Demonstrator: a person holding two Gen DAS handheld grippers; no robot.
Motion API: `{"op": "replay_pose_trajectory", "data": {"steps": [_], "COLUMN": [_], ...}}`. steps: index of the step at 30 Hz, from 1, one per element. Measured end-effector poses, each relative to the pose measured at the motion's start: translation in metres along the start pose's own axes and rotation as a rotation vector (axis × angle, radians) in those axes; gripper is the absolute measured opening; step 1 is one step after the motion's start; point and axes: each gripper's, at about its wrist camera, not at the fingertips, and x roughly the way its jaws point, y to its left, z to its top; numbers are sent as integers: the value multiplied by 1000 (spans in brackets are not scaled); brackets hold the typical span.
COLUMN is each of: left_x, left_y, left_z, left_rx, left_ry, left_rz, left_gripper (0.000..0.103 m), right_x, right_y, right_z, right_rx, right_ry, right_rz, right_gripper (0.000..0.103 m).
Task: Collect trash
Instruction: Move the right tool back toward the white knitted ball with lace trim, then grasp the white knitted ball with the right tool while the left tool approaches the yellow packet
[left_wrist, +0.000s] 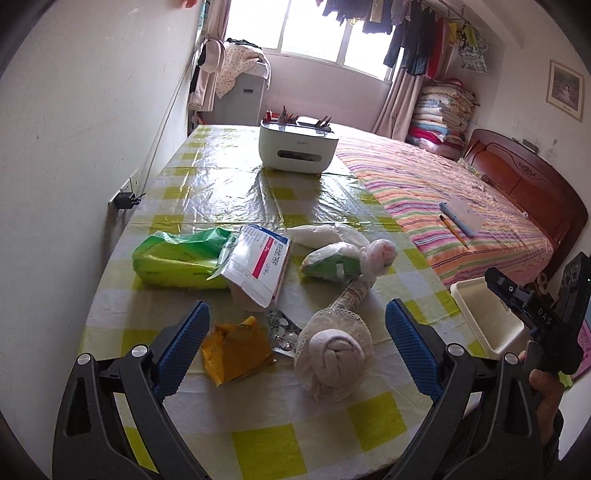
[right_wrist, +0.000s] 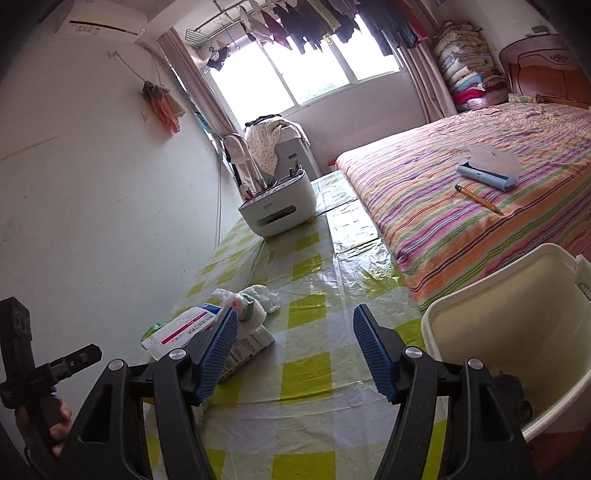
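Hovering wide open and empty, the left gripper (left_wrist: 297, 332) frames two pieces of trash on the table (left_wrist: 229, 192): a yellow wrapper (left_wrist: 236, 350) by its left pad and a rolled sock (left_wrist: 334, 350) nearer the right, long axis running away toward the packets (left_wrist: 258, 262). The right gripper (right_wrist: 295, 354), equally open and empty, sits beside the bin (right_wrist: 517, 332), with bare cloth between its pads, so the left is nearer. A blister pack (left_wrist: 282, 330) lies half hidden between wrapper and sock; the bin's bottom is partly cut off.
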Motion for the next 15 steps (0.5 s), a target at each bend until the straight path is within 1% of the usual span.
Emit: {"op": "replay_pose_trajectory", "data": {"steps": [2, 5, 7, 10, 13, 15], "left_x": [4, 11, 14, 15, 17, 19], "left_y": [16, 30, 37, 44, 50, 53], "left_z": [-4, -10, -12, -13, -13, -13], "left_rx": [-34, -57, -77, -109, -140, -153], "left_ry": [30, 76, 90, 97, 105, 115], "left_rz": [17, 37, 51, 48, 46, 53], "left_gripper": [94, 94, 94, 94, 94, 94], "right_x": [15, 33, 44, 60, 72, 79], "right_y": [12, 28, 41, 64, 85, 98], "right_z": [-7, -19, -26, -38, -51, -60], "right_rx": [-12, -19, -37, -66, -120, -164], "right_ry": [75, 167, 224, 297, 347, 375], "right_rz": [66, 153, 197, 253, 264, 241], "right_gripper": [64, 64, 64, 64, 64, 64]}}
